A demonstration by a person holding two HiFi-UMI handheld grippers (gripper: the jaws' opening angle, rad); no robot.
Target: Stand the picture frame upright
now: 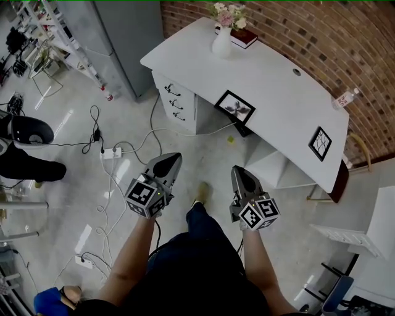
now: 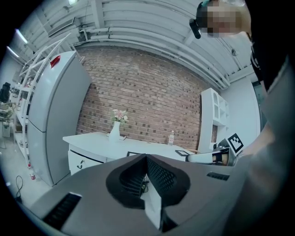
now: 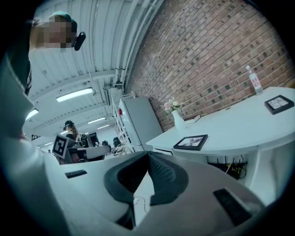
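The picture frame (image 1: 234, 107) is seen lying flat on the white desk (image 1: 278, 86), near the front edge above the drawer unit (image 1: 176, 102). It is rectangular w/ a thin black border, a white mat and a dark flower-like print inside. In the right gripper view it shows as a low, flat slab (image 3: 190, 142) on the smooth desktop. A second frame (image 1: 320, 143), also black-edged and flat, is placed well apart toward the desk's right end; its print is a pattern of lines.

Further back on the desk a white, rounded vase (image 1: 221, 43) w/ pale pink and white flowers (image 1: 228, 15) is set just beside a dark red book (image 1: 245, 38). A clear plastic bottle (image 1: 344, 99) is found at the back edge, against the rough red brick wall (image 1: 321, 31). A tall, smooth grey cabinet (image 1: 123, 37) is stood to the desk's left.

Both grippers are held over the glossy grey floor (image 1: 80, 154), well short of the desk. The left gripper (image 1: 176, 156) has its jaws pressed fully together, ribbed black pads meeting, w/ nothing btwn them. The right gripper (image 1: 237, 169) is likewise closed tight and nothing is held.

A white power strip (image 1: 111, 152) and loose black and white cables (image 1: 102, 203) are strewn on the floor at left.
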